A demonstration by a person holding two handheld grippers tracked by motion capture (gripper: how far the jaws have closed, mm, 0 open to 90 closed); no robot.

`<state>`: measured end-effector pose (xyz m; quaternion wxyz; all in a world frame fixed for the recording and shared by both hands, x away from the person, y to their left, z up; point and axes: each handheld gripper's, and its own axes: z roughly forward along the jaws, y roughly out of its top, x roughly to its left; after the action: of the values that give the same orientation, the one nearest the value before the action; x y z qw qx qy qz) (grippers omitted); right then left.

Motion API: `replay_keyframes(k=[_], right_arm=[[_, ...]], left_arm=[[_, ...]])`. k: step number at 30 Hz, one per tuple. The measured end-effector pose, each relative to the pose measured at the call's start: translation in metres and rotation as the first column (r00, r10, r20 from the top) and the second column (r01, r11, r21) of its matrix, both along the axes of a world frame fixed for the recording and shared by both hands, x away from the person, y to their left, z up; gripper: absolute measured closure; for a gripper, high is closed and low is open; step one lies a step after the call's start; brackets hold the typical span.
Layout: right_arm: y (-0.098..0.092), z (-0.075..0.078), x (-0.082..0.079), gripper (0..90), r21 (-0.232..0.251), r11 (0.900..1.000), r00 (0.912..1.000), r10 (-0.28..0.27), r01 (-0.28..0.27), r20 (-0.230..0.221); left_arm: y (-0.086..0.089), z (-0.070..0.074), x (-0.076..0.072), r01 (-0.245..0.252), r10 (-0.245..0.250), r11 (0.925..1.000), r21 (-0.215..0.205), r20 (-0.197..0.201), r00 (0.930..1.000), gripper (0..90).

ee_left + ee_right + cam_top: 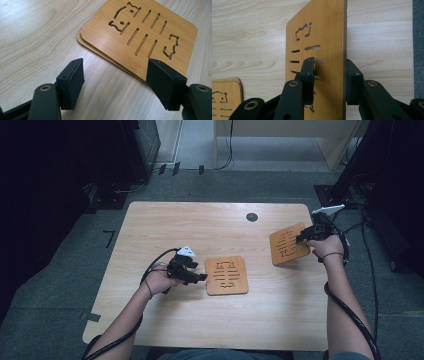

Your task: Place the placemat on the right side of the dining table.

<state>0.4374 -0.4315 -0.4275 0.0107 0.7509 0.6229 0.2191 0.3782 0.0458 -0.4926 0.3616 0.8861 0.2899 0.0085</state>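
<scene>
Two bamboo boards with a fish-bone cutout lie stacked (226, 275) at the table's middle, also seen in the left gripper view (140, 30). My left gripper (202, 277) rests just left of the stack, jaws open and empty (115, 80), one jaw over the stack's corner. A third such board (287, 245) stands tilted at the right. My right gripper (299, 239) straddles its right edge. In the right gripper view the board (324, 32) stands between the jaws (329, 75), close against the right one. The left pad (309, 72) stands a small gap off its face.
The wooden table (200, 225) has a round black cable hole (252, 217) near its far edge. The stack (227, 97) lies to the tilted board's left. Grey carpet borders the table's right edge (418, 50). Cables and dark stands sit beyond the far corners.
</scene>
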Motion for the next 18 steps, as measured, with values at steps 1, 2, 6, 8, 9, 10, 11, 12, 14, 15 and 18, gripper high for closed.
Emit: replay_keyframes(k=[1,2,6,8,9,10,11,12,14,15,18], right_arm=[[0.0,0.0,0.0,67.2,0.0,1.0,1.0,0.0,0.0,0.0],[0.0,-0.001,0.0,67.1,0.007,1.0,1.0,-0.003,0.003,0.0],[-0.002,-0.004,-0.001,66.0,0.013,1.0,1.0,-0.005,0.005,-0.003],[-0.003,-0.006,-0.001,65.7,0.016,1.0,1.0,-0.008,0.008,-0.001],[-0.003,-0.006,-0.001,65.7,0.02,1.0,1.0,-0.01,0.01,0.0],[-0.003,-0.007,-0.001,65.2,0.025,1.0,1.0,-0.01,0.01,0.001],[-0.003,-0.007,-0.001,65.2,0.025,1.0,1.0,-0.01,0.01,0.001],[-0.003,-0.009,-0.002,64.4,0.023,1.0,1.0,-0.008,0.008,0.003],[-0.004,-0.011,-0.002,63.6,0.019,1.0,1.0,-0.005,0.005,0.009],[-0.004,-0.011,-0.002,63.6,0.019,1.0,1.0,-0.005,0.005,0.009],[-0.005,-0.013,-0.003,63.1,0.029,1.0,0.9999,-0.008,0.008,0.01]], left_arm=[[0.0,0.0,0.0,0.0,0.0,1.0,0.0,0.0,1.0,29.7],[0.0,0.0,0.0,-0.002,0.002,1.0,-0.001,-0.001,1.0,29.7],[-0.001,-0.001,0.0,-0.001,0.001,1.0,-0.001,-0.002,1.0,29.7],[-0.001,-0.001,0.0,0.0,0.0,1.0,0.0,-0.003,1.0,29.6],[-0.001,-0.001,0.0,0.0,0.0,1.0,-0.003,-0.002,1.0,29.5],[-0.001,-0.001,0.0,0.0,0.0,1.0,-0.003,-0.002,1.0,29.5],[-0.001,-0.001,0.0,0.0,0.0,1.0,-0.003,-0.002,1.0,29.5],[-0.001,-0.001,0.0,0.0,0.0,1.0,-0.002,-0.002,1.0,29.4],[-0.001,-0.001,0.0,0.001,-0.001,1.0,-0.001,-0.001,1.0,29.4],[-0.001,-0.001,0.0,0.001,-0.001,1.0,-0.001,-0.001,1.0,29.4],[-0.001,-0.001,0.0,0.0,0.0,1.0,-0.002,-0.002,1.0,29.5]])
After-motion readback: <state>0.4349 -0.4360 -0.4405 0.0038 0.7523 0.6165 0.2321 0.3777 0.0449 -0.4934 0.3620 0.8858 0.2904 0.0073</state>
